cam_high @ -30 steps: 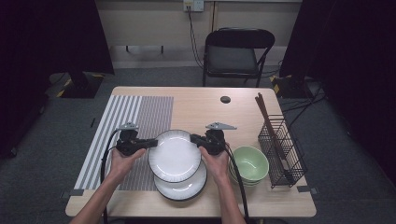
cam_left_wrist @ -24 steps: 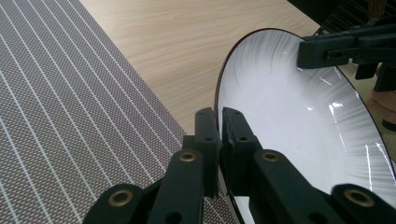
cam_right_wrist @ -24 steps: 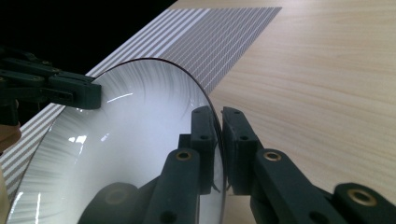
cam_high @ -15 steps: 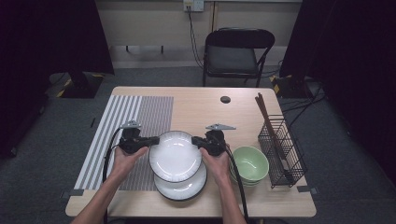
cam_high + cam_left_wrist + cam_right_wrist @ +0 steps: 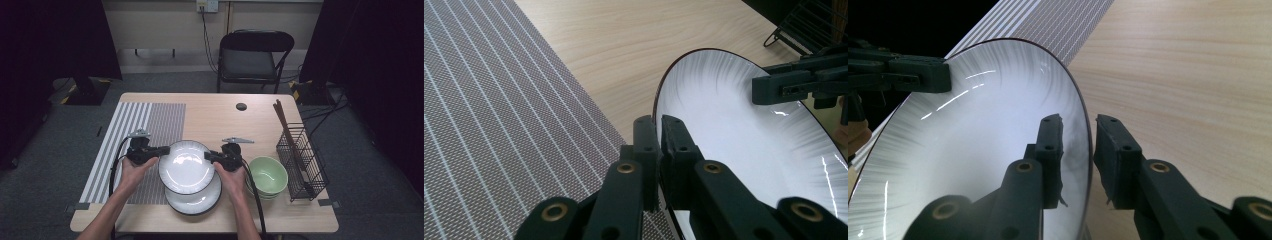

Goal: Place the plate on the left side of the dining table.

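Room: dark curtains at both sides, a folding chair (image 5: 255, 55) at the upper middle of the high view.
Counter (image 5: 215, 112): pale wood, with a striped mat (image 5: 131, 135) on its left part.
Upper plate (image 5: 186, 167): white with a dark rim, lower middle of the high view, held over a second plate (image 5: 196, 201).
Left claw (image 5: 159, 150): jaws pinched tight on the upper plate's left rim, seen close in the left gripper view (image 5: 658, 131).
Right claw (image 5: 209, 157): at the right rim; its jaws have just been opening, and the right gripper view (image 5: 1079, 129) shows the rim between them with a gap on the outer side.
Lower right: green bowl (image 5: 268, 175), wire basket (image 5: 301, 160) holding chopsticks (image 5: 283, 122).
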A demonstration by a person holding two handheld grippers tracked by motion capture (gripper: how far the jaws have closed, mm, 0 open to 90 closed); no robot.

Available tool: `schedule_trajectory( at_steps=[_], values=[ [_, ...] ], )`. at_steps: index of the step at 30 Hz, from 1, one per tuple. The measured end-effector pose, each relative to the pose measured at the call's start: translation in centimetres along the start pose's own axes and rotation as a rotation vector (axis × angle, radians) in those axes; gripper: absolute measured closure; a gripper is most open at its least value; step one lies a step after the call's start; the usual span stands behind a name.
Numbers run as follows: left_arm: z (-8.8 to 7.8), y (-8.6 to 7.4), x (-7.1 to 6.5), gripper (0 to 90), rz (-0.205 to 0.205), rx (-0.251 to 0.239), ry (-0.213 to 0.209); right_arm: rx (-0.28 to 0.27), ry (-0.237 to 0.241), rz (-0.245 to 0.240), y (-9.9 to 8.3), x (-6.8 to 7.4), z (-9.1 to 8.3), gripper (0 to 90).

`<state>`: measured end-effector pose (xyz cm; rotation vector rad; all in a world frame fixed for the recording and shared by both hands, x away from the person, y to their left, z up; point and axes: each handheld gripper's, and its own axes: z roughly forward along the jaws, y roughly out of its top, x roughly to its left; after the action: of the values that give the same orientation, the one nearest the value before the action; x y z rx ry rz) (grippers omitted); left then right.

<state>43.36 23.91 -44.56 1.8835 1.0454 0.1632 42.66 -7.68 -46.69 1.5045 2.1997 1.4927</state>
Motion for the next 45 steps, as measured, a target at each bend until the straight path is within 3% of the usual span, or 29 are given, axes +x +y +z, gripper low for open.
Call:
schedule_trajectory(
  at_steps=[7,11,14,18,24,32,35,39,40,45],
  values=[
    [-0.2,-0.1,0.1,86.2,-0.005,-0.007,0.009,0.016,0.036,0.018,-0.2,0.0,0.5,78.1],
    [-0.3,0.0,0.1,85.1,0.018,0.005,0.017,0.011,0.04,0.026,-0.1,-0.1,0.5,80.7],
    [-0.3,-0.2,-0.1,78.0,0.026,0.018,0.045,0.004,0.037,0.032,-0.1,-0.1,0.4,82.1],
    [-0.9,-0.5,0.1,67.4,0.016,0.026,0.047,-0.002,0.03,0.021,0.0,-0.1,0.3,83.2],
    [-2.2,-1.0,0.5,56.4,-0.026,0.009,0.02,-0.013,0.023,0.014,0.0,0.0,0.3,84.2],
    [-3.1,-2.0,-0.2,56.7,-0.02,0.036,0.032,-0.02,0.019,-0.001,0.0,0.0,0.2,84.5],
    [-2.9,-2.3,-0.3,57.9,-0.041,0.035,0.025,-0.019,0.017,-0.003,0.0,0.0,0.2,84.6],
    [-2.5,-2.3,-0.5,68.7,-0.027,0.038,-0.008,-0.023,0.016,-0.004,0.0,0.0,0.2,84.7],
    [-2.4,-2.2,-0.6,73.8,-0.027,0.037,-0.006,-0.024,0.015,-0.004,0.0,0.0,0.2,84.7],
    [-2.1,-1.8,-0.6,77.6,-0.02,0.027,0.021,-0.037,0.006,-0.018,0.0,0.2,0.1,85.0]
  ],
)
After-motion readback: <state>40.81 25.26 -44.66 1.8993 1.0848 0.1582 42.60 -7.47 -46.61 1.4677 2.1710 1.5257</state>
